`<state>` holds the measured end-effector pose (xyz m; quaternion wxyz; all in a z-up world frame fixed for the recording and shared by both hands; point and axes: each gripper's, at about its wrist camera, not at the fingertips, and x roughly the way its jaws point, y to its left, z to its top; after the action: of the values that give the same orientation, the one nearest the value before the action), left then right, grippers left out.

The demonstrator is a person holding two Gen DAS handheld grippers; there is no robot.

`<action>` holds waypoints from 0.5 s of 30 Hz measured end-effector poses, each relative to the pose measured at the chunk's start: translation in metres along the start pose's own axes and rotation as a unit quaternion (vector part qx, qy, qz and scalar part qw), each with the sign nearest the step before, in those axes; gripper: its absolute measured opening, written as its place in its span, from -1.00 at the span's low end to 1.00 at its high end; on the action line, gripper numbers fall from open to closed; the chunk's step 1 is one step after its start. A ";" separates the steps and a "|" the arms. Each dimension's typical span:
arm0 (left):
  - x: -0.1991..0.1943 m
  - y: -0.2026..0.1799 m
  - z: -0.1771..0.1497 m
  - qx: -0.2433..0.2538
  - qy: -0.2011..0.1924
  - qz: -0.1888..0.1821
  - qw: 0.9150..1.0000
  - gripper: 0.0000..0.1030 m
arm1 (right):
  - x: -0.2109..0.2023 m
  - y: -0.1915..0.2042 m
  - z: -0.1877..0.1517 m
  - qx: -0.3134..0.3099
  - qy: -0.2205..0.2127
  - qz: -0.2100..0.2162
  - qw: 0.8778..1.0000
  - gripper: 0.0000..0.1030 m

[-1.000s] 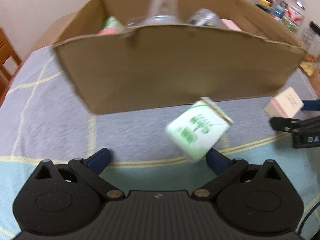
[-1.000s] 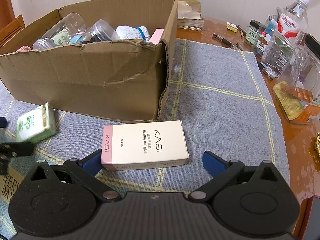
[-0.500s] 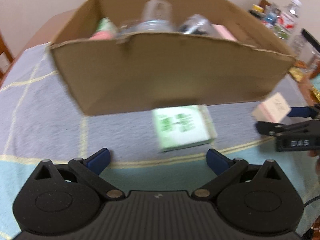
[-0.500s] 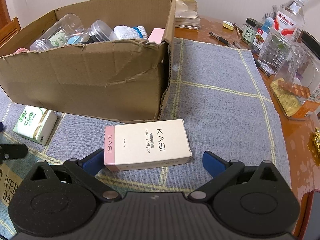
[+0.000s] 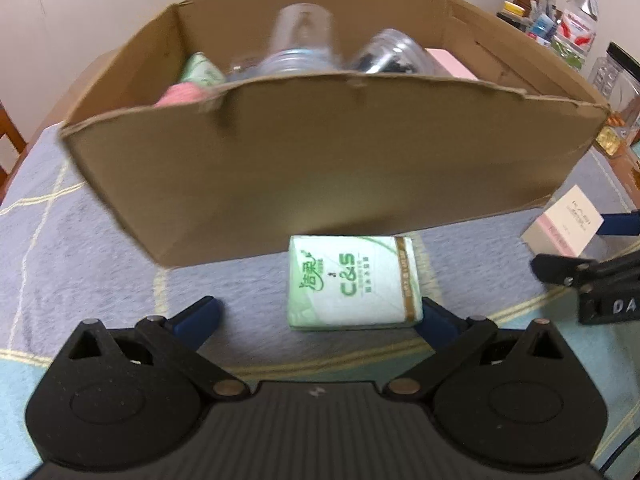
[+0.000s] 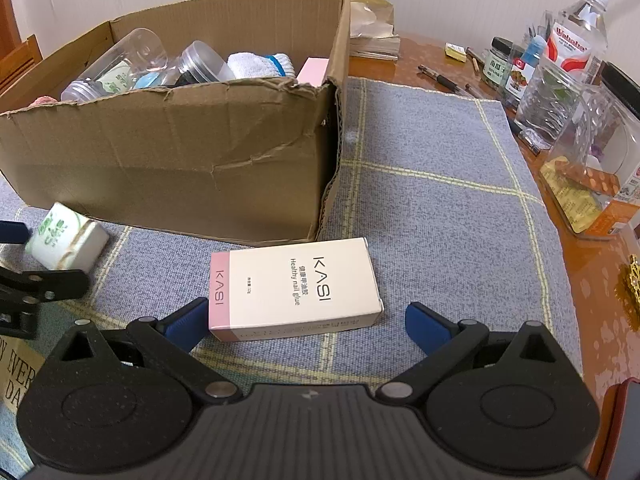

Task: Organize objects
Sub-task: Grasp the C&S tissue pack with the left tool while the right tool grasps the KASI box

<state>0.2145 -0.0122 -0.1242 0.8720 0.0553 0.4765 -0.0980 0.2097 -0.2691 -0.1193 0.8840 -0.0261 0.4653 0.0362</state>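
Lying flat on the bench cloth [image 6: 432,208], the green-and-white tissue pack [image 5: 352,282] sits just ahead of the left gripper [image 5: 320,312], off-centre toward that gripper's right finger [image 5: 438,318]; pack's right edge looks touching or nearly touching that pad, can't tell which. Left finger [image 5: 198,314] is well clear of it. Left fingers spread wide, nothing clamped. Pack's long axis looks to run roughly across the gap, though it's close to square, so closing would squeeze it end to end. Pack rests just in front of the cardboard box [image 5: 320,168] near wall.

Right gripper [image 6: 306,326], fingers also wide apart and empty, has the white-pink KASI nail glue box [image 6: 294,288] between and just ahead of them. Box's long axis runs left-right across the gap, pink end close to the left finger [image 6: 188,320], right finger [image 6: 426,328] standing apart. It lies near the cardboard box's front right corner.

Judgement: each gripper is nearest its own item; the left needs a small shift right to centre the pack before closing. Cardboard box already holds clear jars, a towel, a pink item.
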 end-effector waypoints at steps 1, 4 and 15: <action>-0.001 0.004 -0.002 -0.001 -0.001 0.000 1.000 0.99 | 0.000 0.000 0.000 0.000 -0.001 0.000 1.000 1.00; -0.002 0.007 -0.003 0.004 -0.001 -0.001 1.000 0.99 | 0.000 -0.001 0.000 -0.005 -0.003 0.003 1.000 1.00; 0.001 -0.019 0.003 0.018 -0.019 -0.018 1.000 0.82 | 0.006 0.003 0.012 -0.038 0.010 0.026 0.999 1.00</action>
<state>0.2130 -0.0310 -0.1231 0.8777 0.0600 0.4593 -0.1233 0.2226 -0.2651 -0.1180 0.8767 -0.0480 0.4725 0.0763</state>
